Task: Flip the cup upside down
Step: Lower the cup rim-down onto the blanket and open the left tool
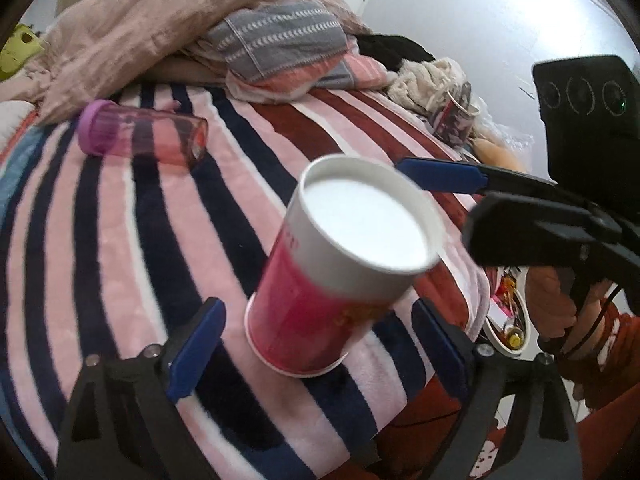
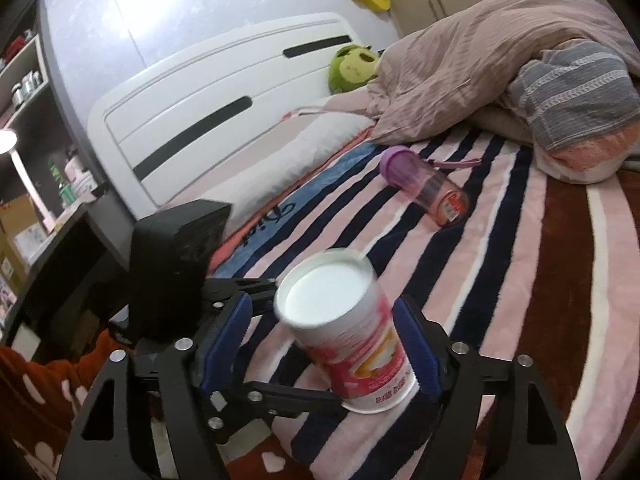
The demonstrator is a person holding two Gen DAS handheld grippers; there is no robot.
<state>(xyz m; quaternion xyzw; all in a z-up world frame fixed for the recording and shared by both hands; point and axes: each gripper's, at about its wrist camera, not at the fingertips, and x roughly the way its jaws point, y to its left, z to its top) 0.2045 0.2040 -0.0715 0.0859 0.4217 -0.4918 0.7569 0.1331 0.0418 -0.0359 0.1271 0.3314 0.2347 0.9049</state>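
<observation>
Left wrist view first: nearest us, our left gripper has its blue fingers spread wide, one on each side of the cup and clear of its wall. The cup stands mouth-down on the striped blanket near the bed's edge, white base up, leaning a little. We judge the flip all but done; what remains is leaving the cup steady.

From the right wrist view, our right gripper also straddles the cup. Its fingers are apart; the right-hand finger sits against or just beside the cup's lower wall, and we cannot tell whether it touches. The other finger stands well clear.

To finish well, we should draw both grippers straight back along their own lines, with no sideways sweep, since the soft blanket gives poor footing and a brush on the rim could topple the cup. We would widen the right fingers a touch first, so the near pad frees cleanly.

Farther off, a purple-capped bottle lies on its side on the blanket, well apart from the cup. Beyond it a duvet is heaped, and a green plush rests by the headboard.
</observation>
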